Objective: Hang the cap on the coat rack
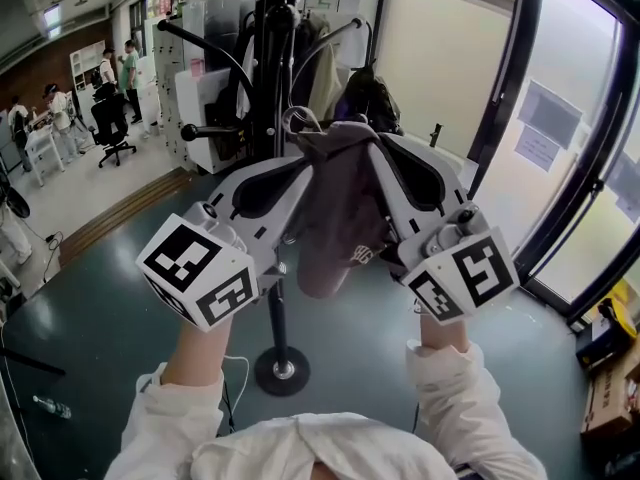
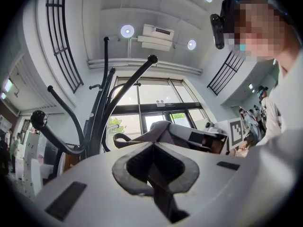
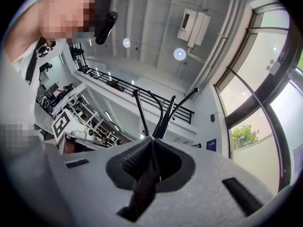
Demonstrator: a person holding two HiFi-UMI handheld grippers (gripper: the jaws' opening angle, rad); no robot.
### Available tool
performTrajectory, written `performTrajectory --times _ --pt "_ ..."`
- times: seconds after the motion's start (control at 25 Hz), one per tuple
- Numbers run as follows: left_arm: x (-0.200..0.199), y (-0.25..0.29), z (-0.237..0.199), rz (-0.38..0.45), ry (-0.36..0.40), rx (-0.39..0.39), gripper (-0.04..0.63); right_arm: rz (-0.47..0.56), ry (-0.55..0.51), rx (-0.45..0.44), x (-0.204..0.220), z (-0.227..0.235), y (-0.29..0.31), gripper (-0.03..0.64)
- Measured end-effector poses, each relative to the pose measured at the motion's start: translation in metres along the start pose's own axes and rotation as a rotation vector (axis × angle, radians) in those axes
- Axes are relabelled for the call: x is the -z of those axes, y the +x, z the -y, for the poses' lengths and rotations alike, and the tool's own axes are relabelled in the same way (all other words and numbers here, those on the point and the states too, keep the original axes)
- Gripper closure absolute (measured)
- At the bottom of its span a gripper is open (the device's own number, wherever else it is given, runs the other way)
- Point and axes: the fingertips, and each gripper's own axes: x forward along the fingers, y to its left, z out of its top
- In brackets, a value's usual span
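Soft cap (image 1: 338, 213) was held up before the coat rack (image 1: 268, 78)
Head view: it hung limp between left hand-held gripper (image 1: 298, 166) and right hand-held gripper (image 1: 378, 143). Left gripper view: jaws pinched its fabric. Right gripper view: likewise; light, floppy, probably best gripped at the rim.

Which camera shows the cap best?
The head view: most of the grey cap hangs between the left gripper and right gripper. The left gripper view shows its strap and an edge; the right gripper view only a pinched strip.
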Motion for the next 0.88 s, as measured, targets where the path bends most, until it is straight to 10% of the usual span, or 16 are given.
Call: performTrajectory --times 0.88 --pt "-0.052 0.004 0.000 0.087 0.085 0.005 0.578 0.117 -0.105 0.032 -0.065 0.032 0.019 0.598"
